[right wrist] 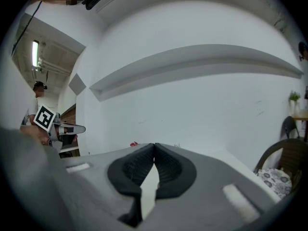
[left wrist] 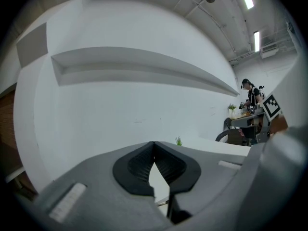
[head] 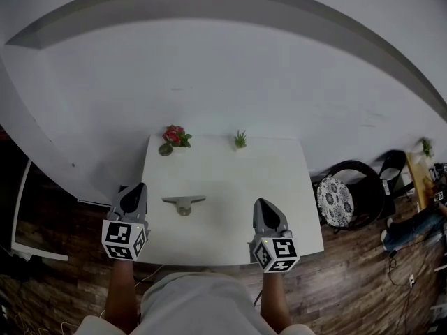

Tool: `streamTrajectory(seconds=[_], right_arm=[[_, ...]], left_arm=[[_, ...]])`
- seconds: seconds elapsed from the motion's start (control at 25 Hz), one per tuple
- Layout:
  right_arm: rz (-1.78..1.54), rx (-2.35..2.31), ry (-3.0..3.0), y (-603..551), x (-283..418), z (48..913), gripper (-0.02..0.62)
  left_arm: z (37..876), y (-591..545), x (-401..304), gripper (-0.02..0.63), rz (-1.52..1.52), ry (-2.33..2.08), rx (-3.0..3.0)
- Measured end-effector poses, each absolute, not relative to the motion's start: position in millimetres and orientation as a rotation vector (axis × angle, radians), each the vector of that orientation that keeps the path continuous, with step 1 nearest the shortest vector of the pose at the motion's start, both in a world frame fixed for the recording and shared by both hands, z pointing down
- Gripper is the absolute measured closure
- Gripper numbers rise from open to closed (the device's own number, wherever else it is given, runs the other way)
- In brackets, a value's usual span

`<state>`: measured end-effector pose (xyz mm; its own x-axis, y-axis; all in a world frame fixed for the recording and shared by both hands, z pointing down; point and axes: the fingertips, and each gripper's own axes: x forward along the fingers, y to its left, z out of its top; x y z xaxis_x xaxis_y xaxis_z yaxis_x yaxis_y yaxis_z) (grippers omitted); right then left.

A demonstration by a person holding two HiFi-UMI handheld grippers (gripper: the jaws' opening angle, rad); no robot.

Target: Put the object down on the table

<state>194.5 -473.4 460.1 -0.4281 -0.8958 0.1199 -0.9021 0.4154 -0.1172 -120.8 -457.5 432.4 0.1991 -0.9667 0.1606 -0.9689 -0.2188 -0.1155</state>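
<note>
white table [head: 234,176] holds a grey object [head: 184,202]; left tongs [head: 135,187] and right tongs [head: 265,203] closed, empty.

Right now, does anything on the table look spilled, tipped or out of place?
Nothing stands out. The grey object lies on the table, apart from the shut left gripper and right gripper. The red flowers and small green plant sit at the far edge.

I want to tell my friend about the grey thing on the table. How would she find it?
Look at the white table by the white wall. A little left of its middle, nearer the left claw, lies a small grey T-shaped thing. Unlike the red flower and the green plant at the back edge, it is low, dull and alone.
</note>
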Motion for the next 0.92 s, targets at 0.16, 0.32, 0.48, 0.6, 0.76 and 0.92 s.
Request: streamTrajectory(seconds=[0.16, 0.32, 0.48, 0.6, 0.76, 0.92], right_arm=[[0.250, 1.670, -2.607, -475.0, 194.9, 459.1, 0.592], [0.249, 1.670, -2.611, -476.0, 195.4, 458.7, 0.592], [0.244, 1.671, -2.612, -477.5, 195.0, 457.5, 0.592], [0.242, 1.677, -2.609, -478.1, 196.5, 456.7, 0.592], [0.241, 1.689, -2.603, -477.8, 198.4, 456.0, 0.592], [0.238, 1.694, -2.602, -479.2, 199.7, 455.3, 0.592]], left_arm=[[432.0, -456.1, -125.4, 0.598, 0.306, -1.971, 2.415], [433.2, -453.2, -128.1, 0.598, 0.308, -1.980, 2.402], [432.9, -453.6, -129.4, 0.598, 0.304, -1.982, 2.399], [432.9, -454.3, -128.9, 0.598, 0.305, -1.982, 2.399], [433.0, -455.0, -128.4, 0.598, 0.309, -1.980, 2.405], [432.1, -456.2, -129.3, 0.598, 0.304, -1.984, 2.404]])
